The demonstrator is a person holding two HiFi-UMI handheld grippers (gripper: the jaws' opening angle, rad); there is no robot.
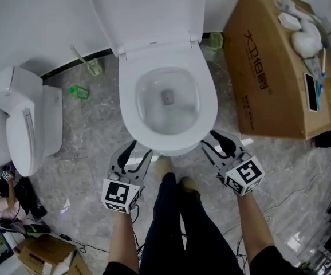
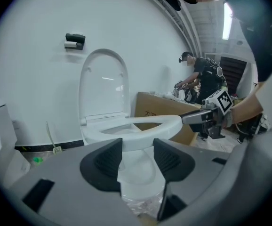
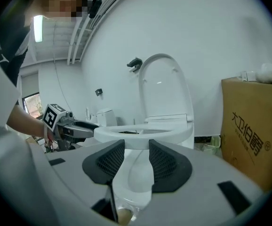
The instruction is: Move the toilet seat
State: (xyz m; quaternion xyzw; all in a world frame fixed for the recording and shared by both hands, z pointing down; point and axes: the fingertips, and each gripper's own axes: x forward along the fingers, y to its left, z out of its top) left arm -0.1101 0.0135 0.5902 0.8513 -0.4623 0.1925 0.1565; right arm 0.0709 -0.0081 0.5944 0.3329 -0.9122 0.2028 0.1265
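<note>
Holding both grippers at the front rim of the toilet seat (image 1: pixel 207 99). Left gripper (image 1: pixel 140 152) and right gripper (image 1: pixel 209 142) have jaws spread wide; the rim lies across their tips and looks unpinched. Seat sits tilted up off the bowl (image 2: pixel 136 169).

Risk: an uneven lift lets the smooth rim slide off and slam down.

My shoes (image 1: pixel 164 166) crowd the bowl. Behind, lid (image 1: pixel 154 10) stands upright, nothing between. Cardboard box (image 1: pixel 268 79) is near on the right; spare toilet (image 1: pixel 25 116) is well left.
</note>
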